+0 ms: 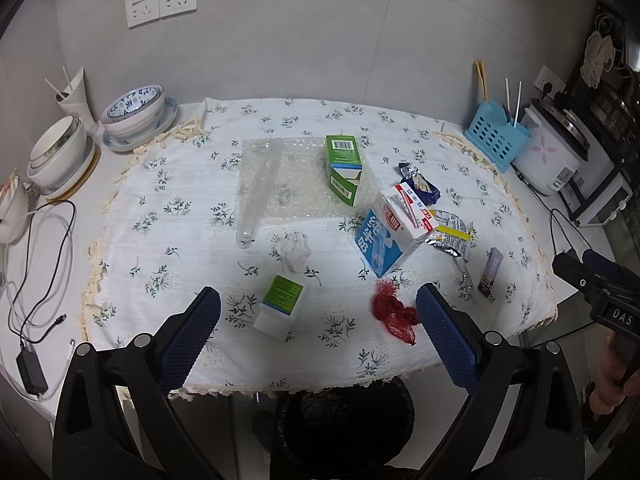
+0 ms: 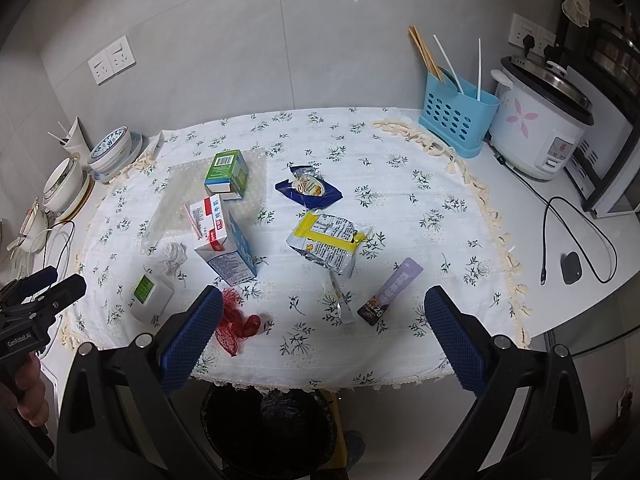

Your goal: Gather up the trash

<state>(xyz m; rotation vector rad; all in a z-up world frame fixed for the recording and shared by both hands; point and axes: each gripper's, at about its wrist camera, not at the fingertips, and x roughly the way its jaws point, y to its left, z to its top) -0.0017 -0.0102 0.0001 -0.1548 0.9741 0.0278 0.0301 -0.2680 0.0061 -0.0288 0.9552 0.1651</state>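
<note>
Here, through the left wrist camera: a floral tablecloth (image 1: pixel 168 184) over a white counter, grey tiled wall behind, wall sockets (image 1: pixel 160 0) up left. Stacked bowls (image 1: pixel 136 116) at the left edge, a blue utensil caddy (image 1: pixel 496 140) and a rice cooker (image 1: pixel 552 156) at the right. Left gripper (image 1: pixel 318 312) spread wide, holding nothing, hovering over the near edge. Between its blue pads (image 1: pixel 192 340): a small green-and-white carton (image 1: pixel 280 304) just ahead on the left side, a red mesh net (image 1: pixel 394 312) touching close to the right pad. Farther out: crumpled tissue (image 1: pixel 294 250), blue milk carton (image 1: pixel 390 232) tipped over, green box (image 1: pixel 344 168) on a sheet of bubble wrap (image 1: pixel 280 184), a clear plastic tube (image 1: pixel 256 192) lying across that sheet. Below the table edge, a black-lined bin (image 1: pixel 344 432). Open cloth at far left and far back.

Next, through the right wrist camera: same table seen from farther right. Right gripper (image 2: pixel 324 332) also wide open, empty, above the near edge. Ahead between the pads: a purple sachet (image 2: pixel 394 288) and a thin clear wrapper (image 2: pixel 340 300), near each other yet apart. Red mesh net beside the left pad. Beyond: yellow-and-silver snack bag (image 2: pixel 332 240), dark blue snack wrapper (image 2: pixel 308 190). Black cable (image 2: pixel 576 236) on bare counter to the right; bare cloth at the right side and back.
</note>
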